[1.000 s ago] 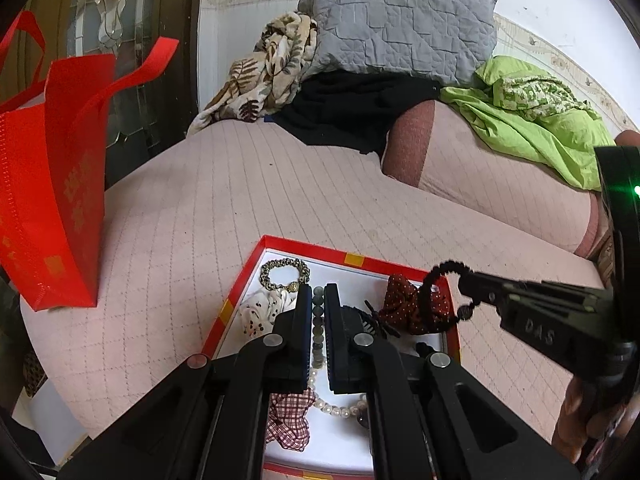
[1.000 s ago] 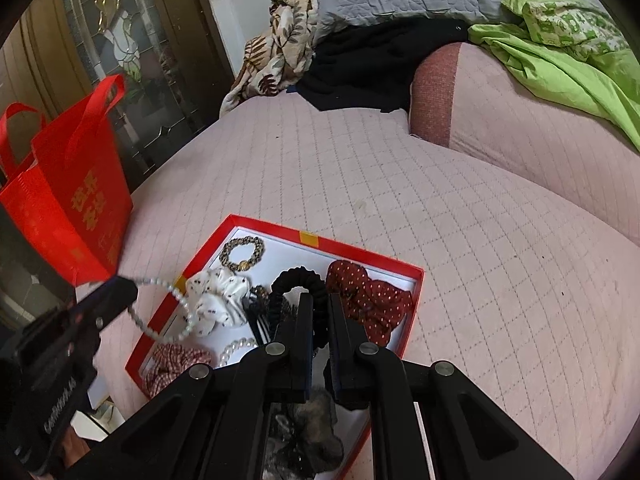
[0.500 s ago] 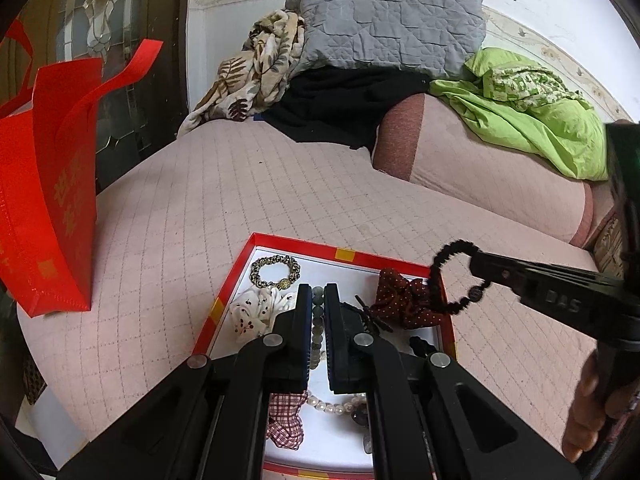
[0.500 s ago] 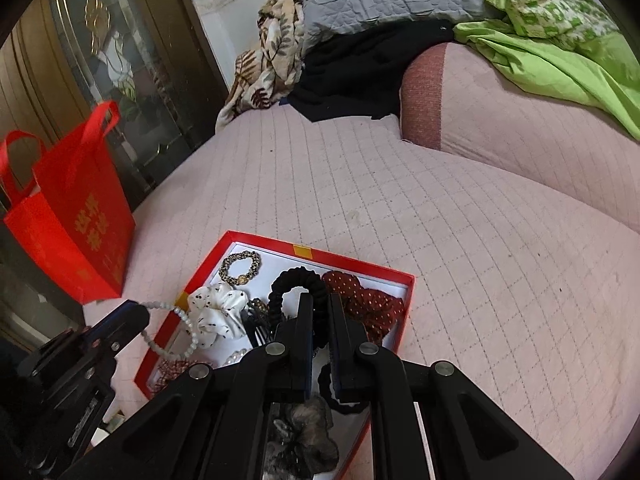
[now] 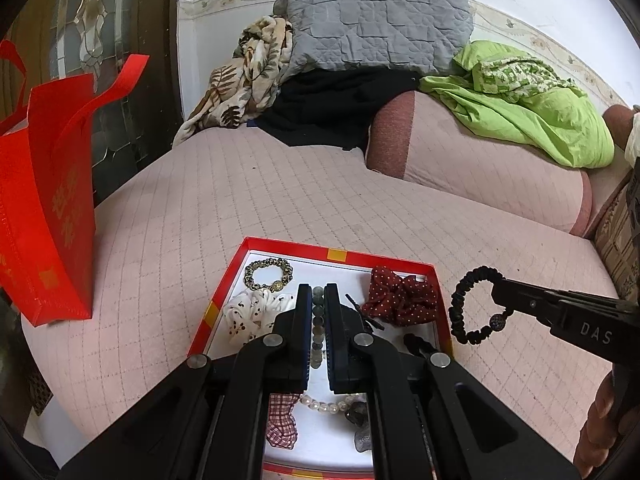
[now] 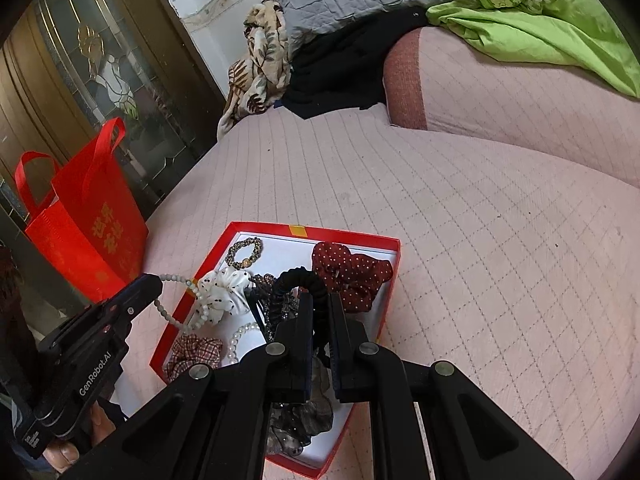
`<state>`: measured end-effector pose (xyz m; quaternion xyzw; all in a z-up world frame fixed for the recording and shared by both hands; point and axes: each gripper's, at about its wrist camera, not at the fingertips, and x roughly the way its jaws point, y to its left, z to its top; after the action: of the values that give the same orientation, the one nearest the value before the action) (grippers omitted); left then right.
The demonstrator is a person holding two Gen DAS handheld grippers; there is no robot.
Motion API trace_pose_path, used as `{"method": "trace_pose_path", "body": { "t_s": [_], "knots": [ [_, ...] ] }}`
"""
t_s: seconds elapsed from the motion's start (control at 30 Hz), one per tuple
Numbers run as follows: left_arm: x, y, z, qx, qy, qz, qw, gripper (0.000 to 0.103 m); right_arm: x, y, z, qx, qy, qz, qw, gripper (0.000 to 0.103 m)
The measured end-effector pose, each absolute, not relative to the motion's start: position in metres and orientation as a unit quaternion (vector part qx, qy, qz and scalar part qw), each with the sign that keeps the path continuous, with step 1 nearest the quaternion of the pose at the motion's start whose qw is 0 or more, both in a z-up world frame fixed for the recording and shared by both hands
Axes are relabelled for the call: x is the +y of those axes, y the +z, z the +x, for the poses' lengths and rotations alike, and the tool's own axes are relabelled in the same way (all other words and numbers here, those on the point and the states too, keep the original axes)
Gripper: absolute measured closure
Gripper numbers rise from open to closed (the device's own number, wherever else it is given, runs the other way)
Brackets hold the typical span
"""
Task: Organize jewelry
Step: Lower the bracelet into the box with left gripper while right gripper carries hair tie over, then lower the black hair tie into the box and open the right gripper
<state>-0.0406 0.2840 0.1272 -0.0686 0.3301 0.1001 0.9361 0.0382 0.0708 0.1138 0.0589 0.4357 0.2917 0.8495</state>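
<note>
A red box with a white floor (image 5: 340, 255) (image 6: 352, 236) lies on the pink bed. In it are a gold bracelet (image 5: 267, 274), a white dotted scrunchie (image 5: 248, 314), a dark red dotted scrunchie (image 5: 400, 295), a pearl string (image 5: 326, 404) and a plaid scrunchie (image 5: 282, 420). My left gripper (image 5: 318, 300) is shut on a grey-green bead bracelet (image 5: 318, 320), held above the box; it also shows in the right wrist view (image 6: 180, 304). My right gripper (image 6: 320, 304) is shut on a black bead bracelet (image 6: 294, 282), which hangs from it just right of the box (image 5: 470, 306).
A red gift bag (image 5: 44, 216) (image 6: 88, 224) stands on the bed's left edge. A grey pillow (image 5: 376, 24), patterned cloth, black cloth and a green blanket (image 5: 528, 104) are piled at the far end. A glass-panelled door (image 6: 100, 76) is at the left.
Both grippers have risen a little above the box, each still holding its bracelet. The black bracelet has moved right, from over the red scrunchie to beyond the box's right wall.
</note>
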Motion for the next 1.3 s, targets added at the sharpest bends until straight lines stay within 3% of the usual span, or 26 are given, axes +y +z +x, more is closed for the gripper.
{"method": "trace_pose_path", "body": {
  "t_s": [0.47,0.9,1.3],
  "knots": [
    [0.282,0.125,-0.042,0.339,0.085,-0.072,0.934,0.097,0.087,0.113,0.050,0.432,0.300,0.050,0.849,0.095],
    [0.324,0.109,-0.042,0.359,-0.051,-0.267,0.893,0.098,0.139,0.112,0.083,0.433,0.319,0.013,0.843,0.095],
    [0.312,0.066,-0.017,0.463,-0.026,-0.222,0.857,0.098,0.187,0.064,0.124,0.474,0.308,-0.011,0.825,0.095]
  ]
}}
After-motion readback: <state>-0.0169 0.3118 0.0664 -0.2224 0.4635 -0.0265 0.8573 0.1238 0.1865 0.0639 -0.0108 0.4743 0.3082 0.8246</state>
